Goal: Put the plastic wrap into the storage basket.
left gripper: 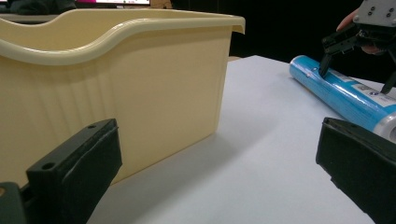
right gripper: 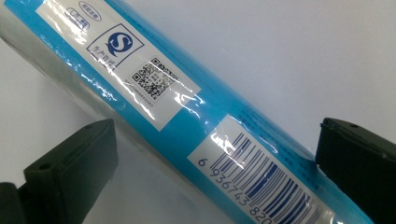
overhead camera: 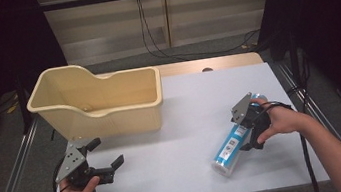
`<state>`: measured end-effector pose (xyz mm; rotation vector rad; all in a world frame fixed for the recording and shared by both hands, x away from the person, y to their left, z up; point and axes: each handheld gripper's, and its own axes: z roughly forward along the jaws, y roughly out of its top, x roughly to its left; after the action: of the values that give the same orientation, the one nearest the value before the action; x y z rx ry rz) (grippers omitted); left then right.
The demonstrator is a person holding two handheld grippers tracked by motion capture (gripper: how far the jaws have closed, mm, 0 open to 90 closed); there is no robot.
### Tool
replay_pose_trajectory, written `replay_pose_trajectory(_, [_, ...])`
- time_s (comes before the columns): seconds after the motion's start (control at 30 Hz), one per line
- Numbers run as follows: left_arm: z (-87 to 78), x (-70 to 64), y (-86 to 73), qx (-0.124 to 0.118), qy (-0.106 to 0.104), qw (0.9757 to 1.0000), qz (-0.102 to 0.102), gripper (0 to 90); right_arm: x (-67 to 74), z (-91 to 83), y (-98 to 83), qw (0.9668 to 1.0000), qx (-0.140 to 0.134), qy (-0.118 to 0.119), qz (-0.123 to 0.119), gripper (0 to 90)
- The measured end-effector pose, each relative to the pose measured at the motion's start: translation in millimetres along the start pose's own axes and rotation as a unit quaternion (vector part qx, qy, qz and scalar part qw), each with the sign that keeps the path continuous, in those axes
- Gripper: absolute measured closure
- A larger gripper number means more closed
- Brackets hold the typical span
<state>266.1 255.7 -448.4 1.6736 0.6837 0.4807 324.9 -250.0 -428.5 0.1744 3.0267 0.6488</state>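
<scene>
A blue plastic-wrapped cylinder [overhead camera: 227,151] with white labels and a barcode lies on its side on the pale table [overhead camera: 175,141], right of centre. My right gripper [overhead camera: 247,128] hovers over its far half, open, one jaw on each side of the cylinder [right gripper: 154,79]; in the right gripper view [right gripper: 215,154] neither jaw clearly presses on the wrap. My left gripper [overhead camera: 108,151] is open near the front left, holding nothing. Its own view [left gripper: 219,163] faces the cream bin [left gripper: 140,93] and the cylinder [left gripper: 341,91], with the right gripper [left gripper: 355,79] straddling it.
The cream plastic bin [overhead camera: 121,120], with nothing visible inside, stands at the back left of the table, just beyond my left gripper. Metal rails [overhead camera: 12,168] run along both table sides. Black cables [overhead camera: 192,52] lie on the floor behind the table.
</scene>
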Motion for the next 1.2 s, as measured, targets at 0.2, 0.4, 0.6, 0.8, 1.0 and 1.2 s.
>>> replay_pose_trajectory(0.2, [0.1, 0.1, 0.1, 0.000, 0.001, 1.0000, 0.000, 0.1, 1.2, 1.0, -1.3, 0.9999, 0.002, 0.006, -0.015, 0.0])
replay_pose_trajectory(0.4, [0.3, 0.5, -0.4, 0.001, 0.003, 1.0000, 0.000, 0.1, 2.2, 5.8, -0.8, 0.9976, 0.020, 0.030, -0.059, 0.0])
replay_pose_trajectory(0.6, [0.6, 0.8, -1.2, 0.001, 0.006, 1.0000, -0.005, 0.1, 9.3, 30.4, 1.1, 0.9917, 0.073, 0.046, -0.095, 0.0])
replay_pose_trajectory(0.8, [2.5, 1.7, -1.6, 0.007, 0.005, 1.0000, 0.000, 0.1, 6.1, 37.7, 12.9, 0.9976, 0.054, 0.012, -0.042, 3.2])
replay_pose_trajectory(1.0, [3.0, 1.6, -1.8, 0.008, 0.005, 1.0000, 0.001, 0.1, 5.8, 43.7, 39.6, 0.9969, 0.071, -0.030, 0.017, 16.2])
replay_pose_trajectory(1.2, [0.8, 1.8, -1.3, 0.009, 0.005, 0.9999, 0.006, 0.1, -3.3, 47.1, 55.5, 0.9946, 0.083, -0.013, 0.061, 18.8])
